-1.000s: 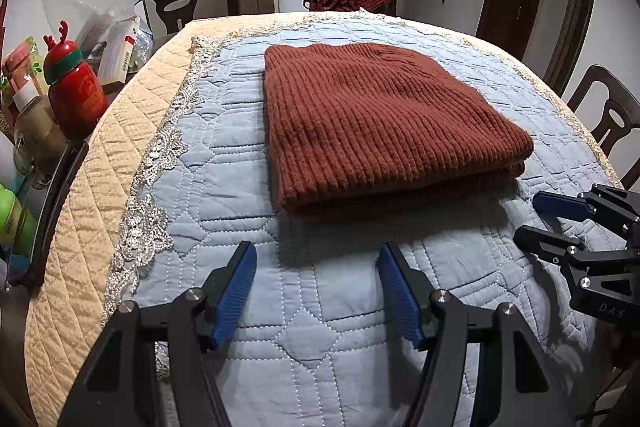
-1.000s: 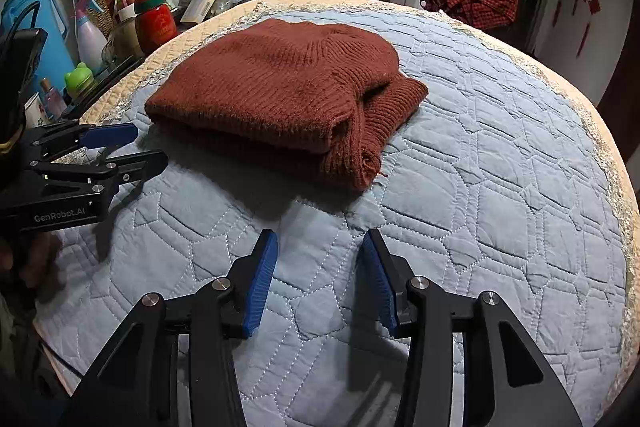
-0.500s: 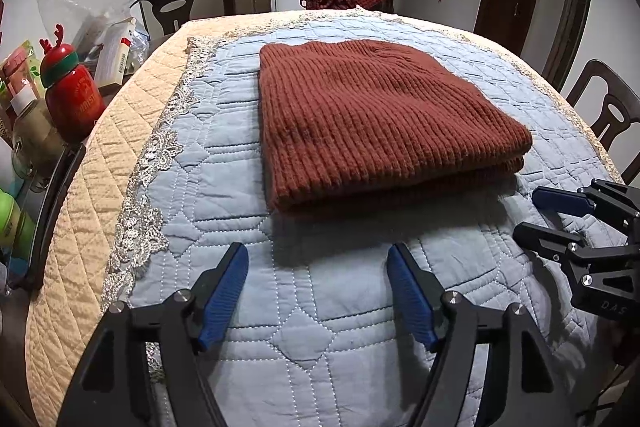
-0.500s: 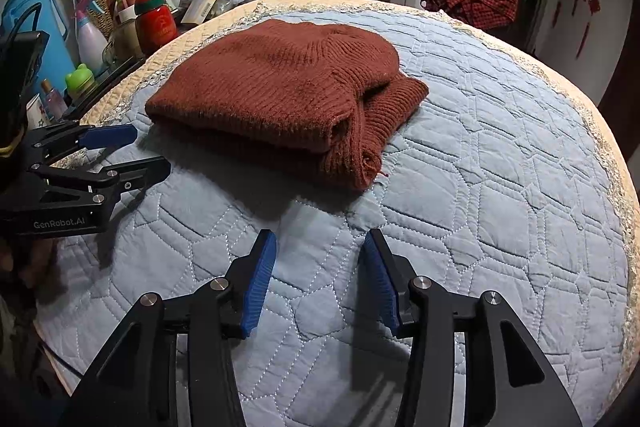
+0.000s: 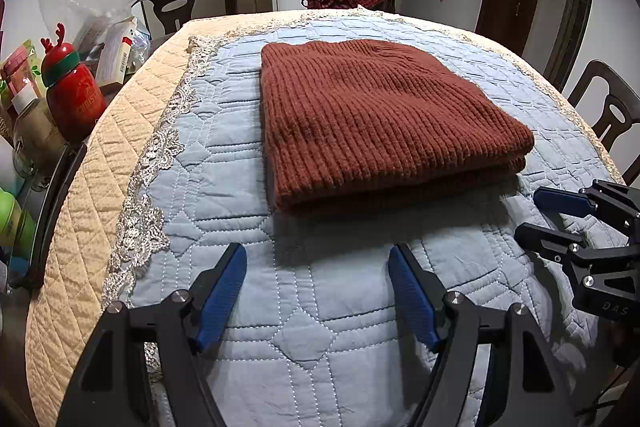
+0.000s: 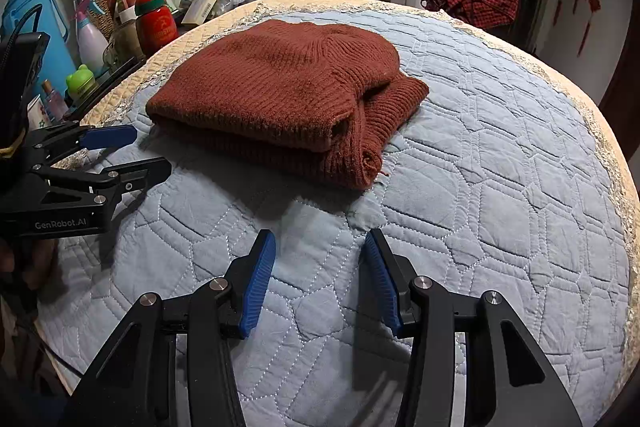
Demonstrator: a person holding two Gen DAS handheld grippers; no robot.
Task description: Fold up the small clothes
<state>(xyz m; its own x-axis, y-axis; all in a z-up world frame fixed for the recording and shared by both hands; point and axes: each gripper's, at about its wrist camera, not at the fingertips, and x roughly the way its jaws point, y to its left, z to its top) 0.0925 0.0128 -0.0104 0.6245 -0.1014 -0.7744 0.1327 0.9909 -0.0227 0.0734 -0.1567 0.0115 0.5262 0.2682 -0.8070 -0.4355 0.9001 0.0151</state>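
**Folded Knit, Both Tongs Empty**

Rust-brown knit sweater [image 5: 372,123] folded in a thick stack at centre frame on the quilted desk [image 5: 304,307]. Soft, floppy, fairly bulky by the look; ribbed yarn likely to grip well yet sag and stretch if lifted by one layer. Best taken at the doubled near edge, or at the loose sleeve end [image 6: 372,163] poking out lower right in the right view. Left tongs [image 5: 318,287] spread wide, holding nothing, low and level just short of the stack. Right tongs [image 6: 320,279] also parted and empty, angled toward the same pile.
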